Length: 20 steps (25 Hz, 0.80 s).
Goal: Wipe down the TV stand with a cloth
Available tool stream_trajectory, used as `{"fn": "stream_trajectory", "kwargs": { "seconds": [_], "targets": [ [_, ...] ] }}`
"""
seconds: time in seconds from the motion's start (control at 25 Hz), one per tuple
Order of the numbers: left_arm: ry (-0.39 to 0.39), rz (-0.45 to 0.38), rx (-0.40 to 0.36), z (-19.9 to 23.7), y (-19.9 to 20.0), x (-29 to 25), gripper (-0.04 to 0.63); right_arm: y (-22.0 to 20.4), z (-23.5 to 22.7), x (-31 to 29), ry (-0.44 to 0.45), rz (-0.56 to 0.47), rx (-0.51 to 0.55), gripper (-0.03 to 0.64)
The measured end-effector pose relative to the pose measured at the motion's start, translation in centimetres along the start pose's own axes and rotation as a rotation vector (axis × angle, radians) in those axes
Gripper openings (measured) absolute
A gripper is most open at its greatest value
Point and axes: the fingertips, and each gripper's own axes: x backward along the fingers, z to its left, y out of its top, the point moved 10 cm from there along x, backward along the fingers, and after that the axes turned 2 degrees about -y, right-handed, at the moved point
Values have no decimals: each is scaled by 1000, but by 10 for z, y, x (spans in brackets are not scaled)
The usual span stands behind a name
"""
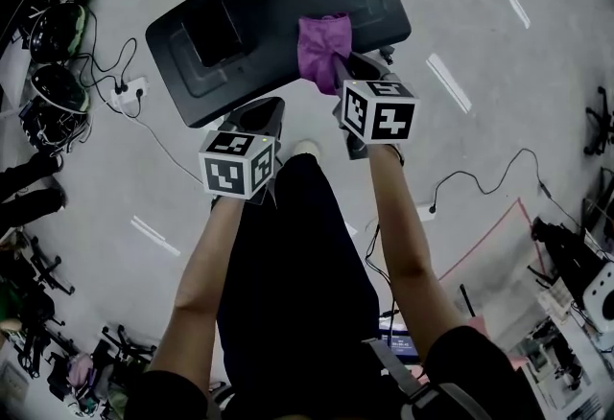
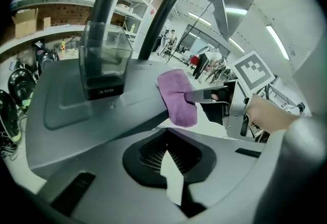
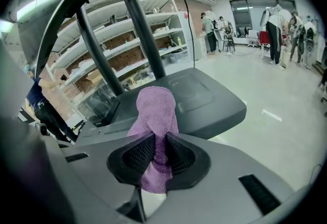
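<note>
Our right gripper (image 3: pixel 158 155) pinches purple cloth (image 3: pixel 153 110) firmly. Cloth lies just ahead of fingertips, draped over near edge of TV stand (image 1: pixel 278 1). Our left gripper (image 2: pixel 168 159) closed, empty, short of that edge.

Risk, we judge: stroke runs off rim and cloth loses contact. Posts (image 3: pixel 143 28) beyond fingertips could snag cloth. Open flat base left of fingers.

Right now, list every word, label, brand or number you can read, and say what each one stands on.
Black block under the clear holder on the TV stand base: one short line of white print, too blurred to read.
Left marker cube and right marker cube: square patterns only, no words.
Nothing else shows legible text.
</note>
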Motion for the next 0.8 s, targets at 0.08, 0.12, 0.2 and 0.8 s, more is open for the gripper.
{"fn": "stream_trajectory", "kwargs": {
  "seconds": [0.08, 0.12, 0.2, 0.8],
  "targets": [
    [-8, 8, 0, -4, 2, -8, 8, 3, -11, 2, -10, -3, -5, 78],
    [-14, 12, 2, -6, 2, -12, 8, 5, -16, 2, -16, -5, -10, 78],
    [-29, 18, 4, -9, 4, -20, 8, 7, -26, 3, -23, -11, -22, 78],
    [-62, 49, -22, -20, 10, -41, 8, 34, -106, 18, -201, -44, -15, 78]
  ]
}}
